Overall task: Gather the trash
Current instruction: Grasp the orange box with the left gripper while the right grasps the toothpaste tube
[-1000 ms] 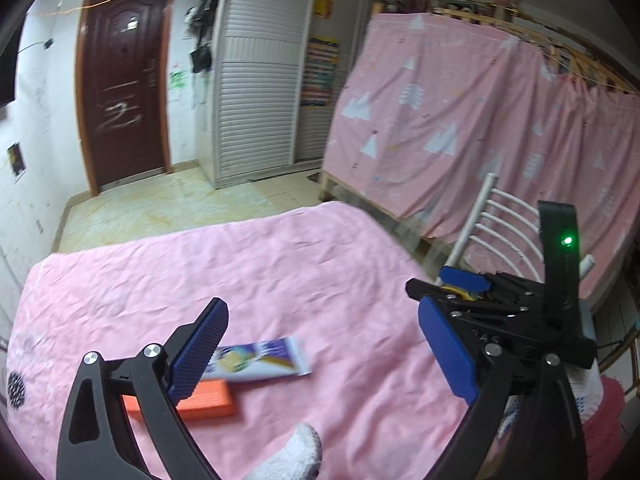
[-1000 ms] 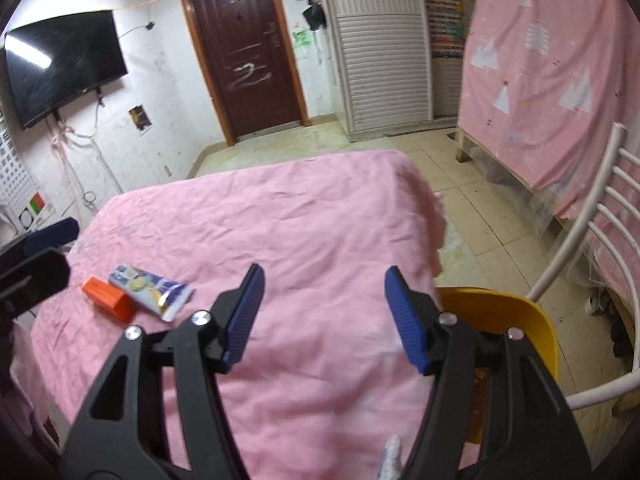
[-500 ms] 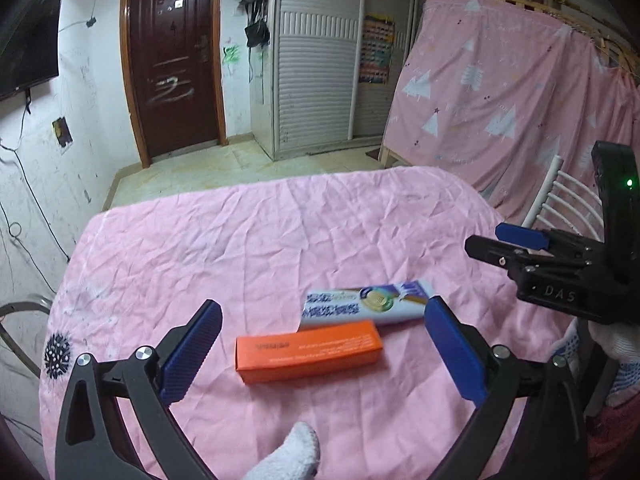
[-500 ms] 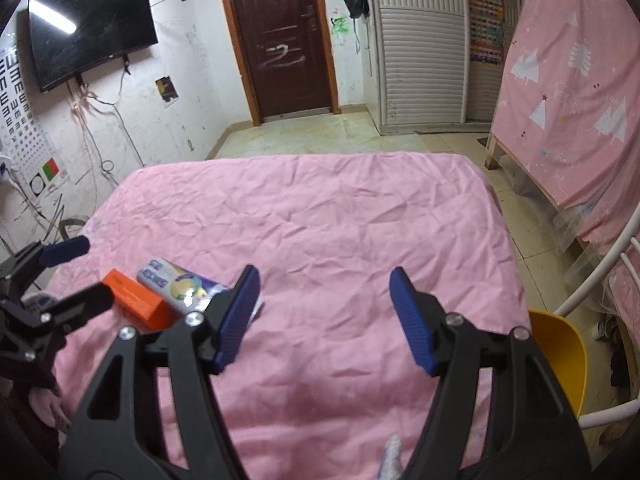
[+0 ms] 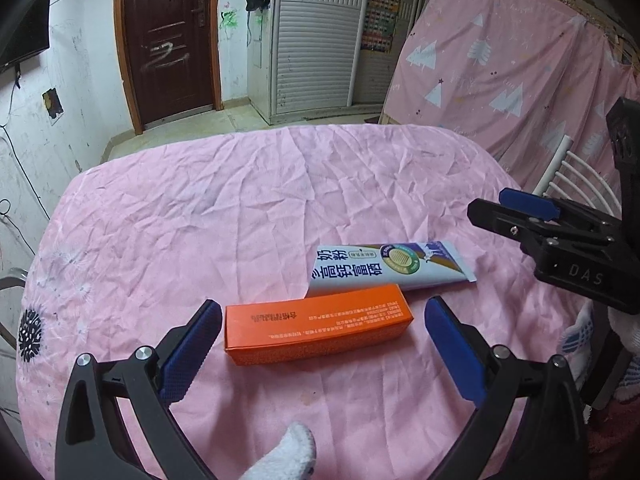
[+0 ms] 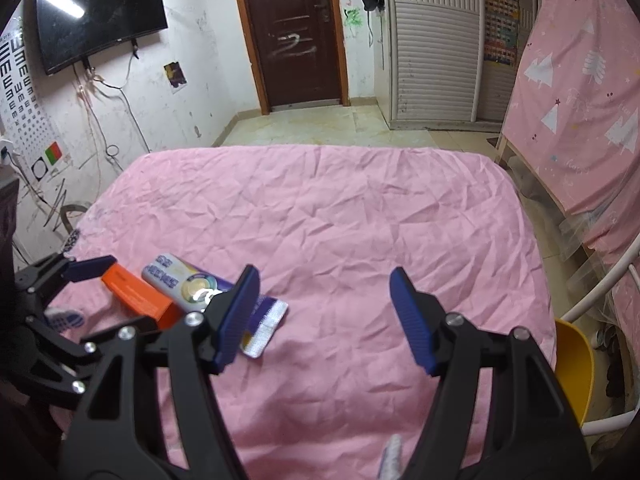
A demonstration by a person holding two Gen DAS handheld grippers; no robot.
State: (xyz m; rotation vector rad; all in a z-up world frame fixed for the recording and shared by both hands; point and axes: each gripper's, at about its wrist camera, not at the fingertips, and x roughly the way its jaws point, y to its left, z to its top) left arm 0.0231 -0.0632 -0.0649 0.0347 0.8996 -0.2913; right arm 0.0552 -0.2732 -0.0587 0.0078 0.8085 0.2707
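An orange carton (image 5: pixel 318 326) lies flat near the front of the pink-clothed table (image 5: pixel 240 208). A white and blue flat tube (image 5: pixel 392 268) lies just behind it, touching it. My left gripper (image 5: pixel 323 304) is open wide and hangs low over the cloth. The carton lies lengthwise between its blue pads, which do not press on it. My right gripper (image 6: pixel 323 272) is open above bare cloth with nothing between its fingers. The tube (image 6: pixel 188 284) and the carton (image 6: pixel 136 292) lie to its left, partly behind its left finger (image 6: pixel 236 312).
A white metal chair back (image 5: pixel 568 176) and a yellow seat (image 6: pixel 572 364) stand at the table's right edge. A pink curtain (image 5: pixel 500 60) hangs beyond them. A dark door (image 5: pixel 168 40) and a wall television (image 6: pixel 100 8) are at the back. A white-gloved fingertip (image 5: pixel 288 456) shows at the bottom.
My left gripper has come down and forward, so the carton now lies between its jaws instead of off to the left. The right gripper has swung left over the table.
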